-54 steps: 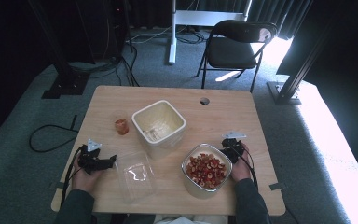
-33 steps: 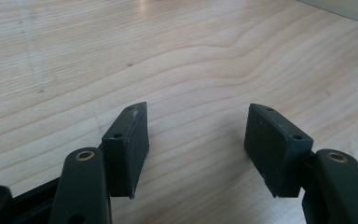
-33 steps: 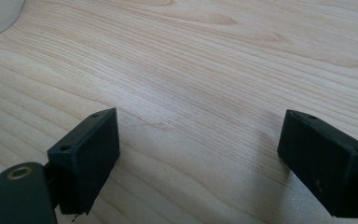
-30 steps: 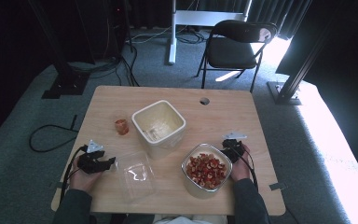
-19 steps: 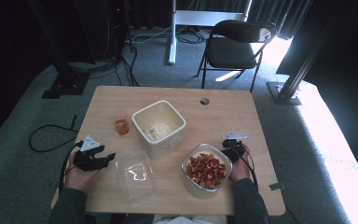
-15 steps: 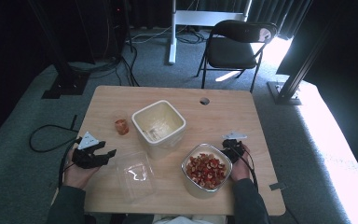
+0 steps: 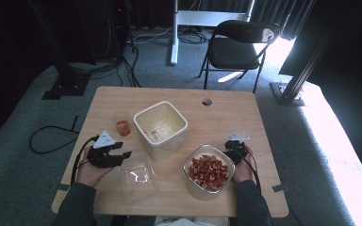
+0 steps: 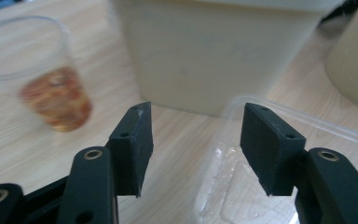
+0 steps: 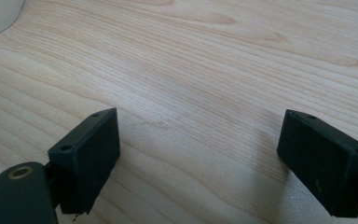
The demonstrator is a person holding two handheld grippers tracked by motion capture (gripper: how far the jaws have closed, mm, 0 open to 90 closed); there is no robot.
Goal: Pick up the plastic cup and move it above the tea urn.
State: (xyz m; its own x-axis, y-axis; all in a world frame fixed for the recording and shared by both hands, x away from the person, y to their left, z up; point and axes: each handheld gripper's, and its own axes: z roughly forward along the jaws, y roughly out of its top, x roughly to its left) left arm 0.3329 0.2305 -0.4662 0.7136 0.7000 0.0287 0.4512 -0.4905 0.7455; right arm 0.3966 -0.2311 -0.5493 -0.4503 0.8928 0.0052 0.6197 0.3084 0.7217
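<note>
Left gripper [image 8: 193,147] released, jaws just narrowing on nothing; clear plastic lid [image 8: 279,177] directly ahead, rim beneath right jaw, nearer than right gripper [image 7: 234,151].

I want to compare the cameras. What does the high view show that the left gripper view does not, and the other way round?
High view alone: the bowl of chopped red fruit, the right gripper beside it with jaws apart, a black chair behind the table. Left gripper view alone: a close look at the left gripper, whose jaws have just been closing, with nothing between them. Both share the cream square container, the small clear cup with orange-red contents, the clear plastic lid and the wooden table.
</note>
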